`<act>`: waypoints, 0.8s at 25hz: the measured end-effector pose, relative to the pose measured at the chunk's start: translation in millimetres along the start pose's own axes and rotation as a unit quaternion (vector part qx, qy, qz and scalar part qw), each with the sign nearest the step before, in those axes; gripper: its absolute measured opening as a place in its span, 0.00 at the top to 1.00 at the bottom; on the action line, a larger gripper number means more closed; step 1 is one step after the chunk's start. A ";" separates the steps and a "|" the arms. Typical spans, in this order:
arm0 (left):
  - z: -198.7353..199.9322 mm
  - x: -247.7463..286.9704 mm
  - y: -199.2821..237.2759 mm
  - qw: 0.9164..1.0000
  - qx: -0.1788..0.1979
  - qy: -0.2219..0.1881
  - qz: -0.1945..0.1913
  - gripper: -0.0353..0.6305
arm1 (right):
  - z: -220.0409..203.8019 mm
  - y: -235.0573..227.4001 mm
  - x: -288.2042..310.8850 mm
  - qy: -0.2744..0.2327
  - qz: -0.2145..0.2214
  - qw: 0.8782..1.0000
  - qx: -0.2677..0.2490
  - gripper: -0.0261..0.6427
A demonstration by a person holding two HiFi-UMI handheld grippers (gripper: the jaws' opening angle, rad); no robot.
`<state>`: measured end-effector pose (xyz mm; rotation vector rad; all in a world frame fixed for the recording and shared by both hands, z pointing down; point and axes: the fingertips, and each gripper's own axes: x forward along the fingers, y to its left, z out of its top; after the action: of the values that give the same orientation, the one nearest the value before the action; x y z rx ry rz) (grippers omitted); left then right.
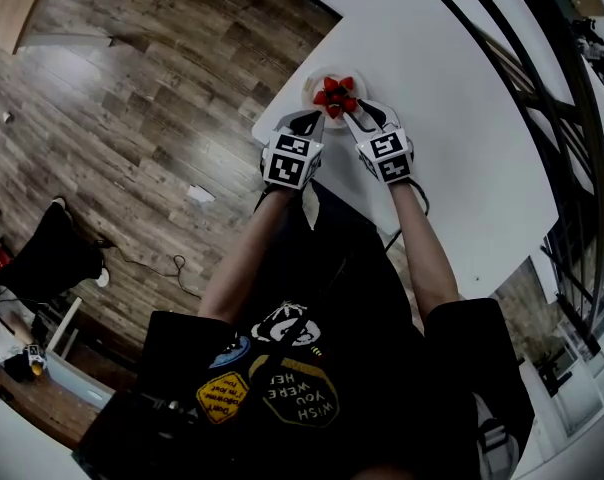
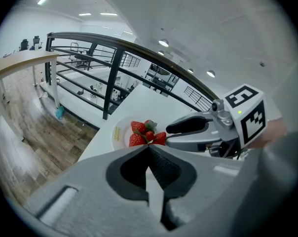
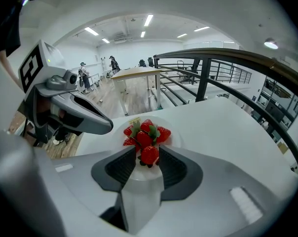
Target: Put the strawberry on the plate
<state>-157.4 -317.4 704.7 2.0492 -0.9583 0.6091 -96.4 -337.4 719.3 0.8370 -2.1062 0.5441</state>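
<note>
- Your left hand-held gripper [image 1: 304, 120] tilts down over the desk [image 1: 452, 118] edge, jaws together, empty.
- Your right hand-held gripper [image 1: 350, 118] slants down beside it, jaws apart around a strawberry [image 3: 149, 155] on the plate [image 1: 312, 80].

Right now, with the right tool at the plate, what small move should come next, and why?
Probably lift the right tool straight back: its jaws stand apart, and the strawberry between them seems to rest on the plate already.

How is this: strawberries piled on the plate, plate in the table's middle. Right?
Not quite. The strawberries are piled on the plate, but the plate sits near the corner of the table, not in its middle; the head view shows it.
</note>
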 end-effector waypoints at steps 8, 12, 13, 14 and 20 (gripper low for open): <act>8.8 -24.6 -18.8 0.999 0.026 -0.025 0.001 0.95 | 6.3 6.5 -43.2 -0.035 -0.037 0.999 0.000 0.82; 11.7 -39.8 -28.7 0.999 0.037 -0.038 -0.001 0.95 | 6.1 9.5 -70.8 -0.053 -0.066 0.996 0.008 0.88; 14.5 -43.2 -32.7 0.998 0.039 -0.042 -0.003 0.95 | 6.2 10.0 -77.5 -0.056 -0.071 0.996 0.008 0.89; 18.3 -46.7 -37.4 0.998 0.041 -0.048 -0.005 0.95 | 6.5 10.8 -83.9 -0.059 -0.075 0.995 0.006 0.91; 34.6 -73.3 -75.8 0.995 0.060 -0.080 -0.015 0.95 | 4.5 21.2 -126.8 -0.082 -0.095 0.992 0.002 0.95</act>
<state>-138.1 -283.1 601.0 2.2428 -1.0016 0.5037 -54.2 -277.5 613.6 1.1033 -2.1430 0.3891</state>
